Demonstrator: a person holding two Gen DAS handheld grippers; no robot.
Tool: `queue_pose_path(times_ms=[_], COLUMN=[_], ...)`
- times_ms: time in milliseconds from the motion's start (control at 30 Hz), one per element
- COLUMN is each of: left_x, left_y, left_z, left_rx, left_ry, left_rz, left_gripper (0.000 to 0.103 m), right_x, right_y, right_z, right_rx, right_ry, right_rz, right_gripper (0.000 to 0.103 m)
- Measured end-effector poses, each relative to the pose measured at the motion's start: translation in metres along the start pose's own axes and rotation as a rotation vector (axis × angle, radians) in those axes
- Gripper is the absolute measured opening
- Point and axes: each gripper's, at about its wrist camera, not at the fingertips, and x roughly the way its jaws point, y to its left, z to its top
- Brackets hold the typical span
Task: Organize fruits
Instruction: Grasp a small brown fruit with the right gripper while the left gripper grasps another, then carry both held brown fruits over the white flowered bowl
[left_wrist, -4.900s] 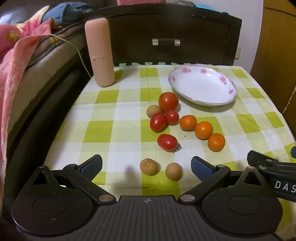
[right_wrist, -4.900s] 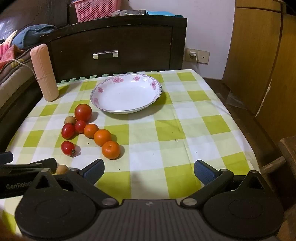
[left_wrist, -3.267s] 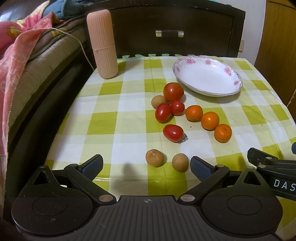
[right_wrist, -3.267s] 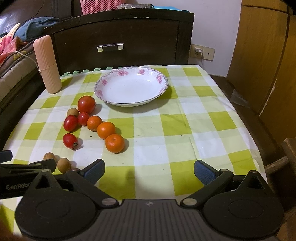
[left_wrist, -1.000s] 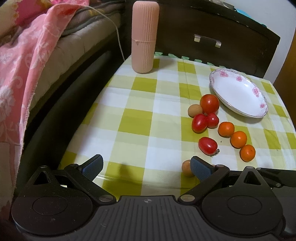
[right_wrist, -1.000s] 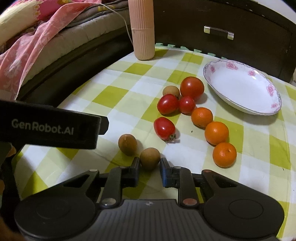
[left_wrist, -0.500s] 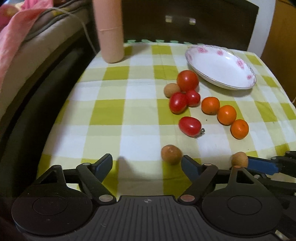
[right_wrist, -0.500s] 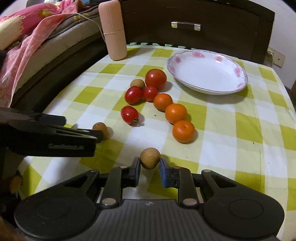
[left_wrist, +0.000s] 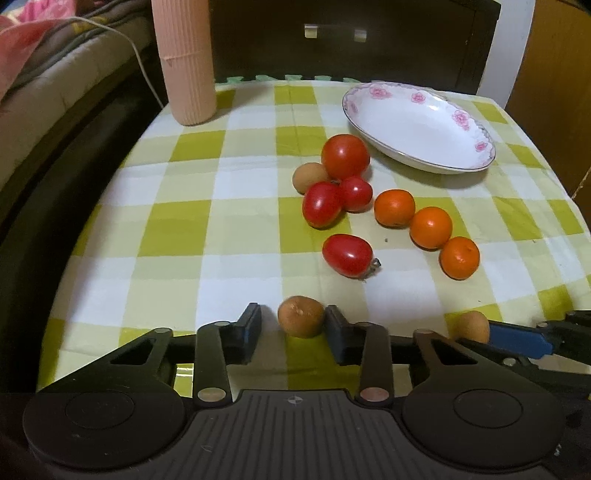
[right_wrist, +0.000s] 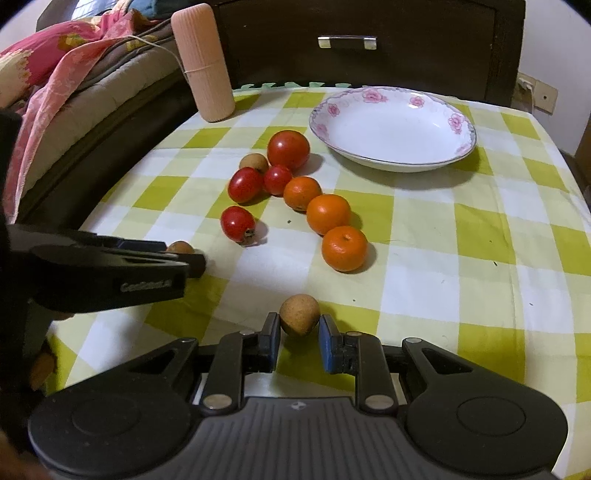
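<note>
The right gripper (right_wrist: 298, 334) has its two fingers closed in on a small brown fruit (right_wrist: 299, 314), pinching it at the tips, and the fruit sits just above the green-and-white checked cloth (right_wrist: 443, 258) near the front edge of the table. Over on the other side, the left gripper (left_wrist: 292, 328) is drawn in around a second brown fruit (left_wrist: 301, 316): the right finger (left_wrist: 338, 334) is touching it, while a sliver of gap shows by the left finger, so the jaws are narrowed but not fully clamped on it. That fruit rests on the cloth. From the left wrist view the right gripper's blue fingertip and its fruit (left_wrist: 472, 326) show at the lower right, close by. Beyond the grippers lies the rest of the spread: a lone oval tomato (right_wrist: 238, 224) with its stem end showing, then a tight cluster of a big round tomato (right_wrist: 288, 149), two smaller tomatoes (right_wrist: 245, 184) touching each other, and a third brown fruit (right_wrist: 253, 162) tucked against them on the left. Running diagonally toward the front right of that cluster are three oranges (right_wrist: 328, 214) in a line, each touching or nearly touching the next. Farther back stands a white dish (right_wrist: 458, 122) with pink flowers on its rim, holding nothing. At the far left corner of the cloth, a tall ribbed pink container (right_wrist: 203, 62) stands upright, with a white cord and pink bedding (right_wrist: 55, 66) on the bed beside it, and a dark wooden drawer front (right_wrist: 369, 62) behind.
</note>
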Motion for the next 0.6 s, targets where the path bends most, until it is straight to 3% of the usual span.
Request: queue_pose_path(times_ms=[100,600], left_x=[0.0,-0.013], left_y=[0.0,-0.006], left_z=[0.001,0.004], left_rx=[-0.003,-0.003], left_ry=[0.0,-0.02], left_rz=[-0.002,-0.068], left_gripper=[0.035,0.034], right_x=[-0.001,-0.007], right_y=[0.001,-0.002], right_z=[0.0,0.013], right_rx=[0.0,0.009], right_ry=[-0.004,-0.049], right_rz=[-0.003,-0.027], right_gripper=[0.022,0.022])
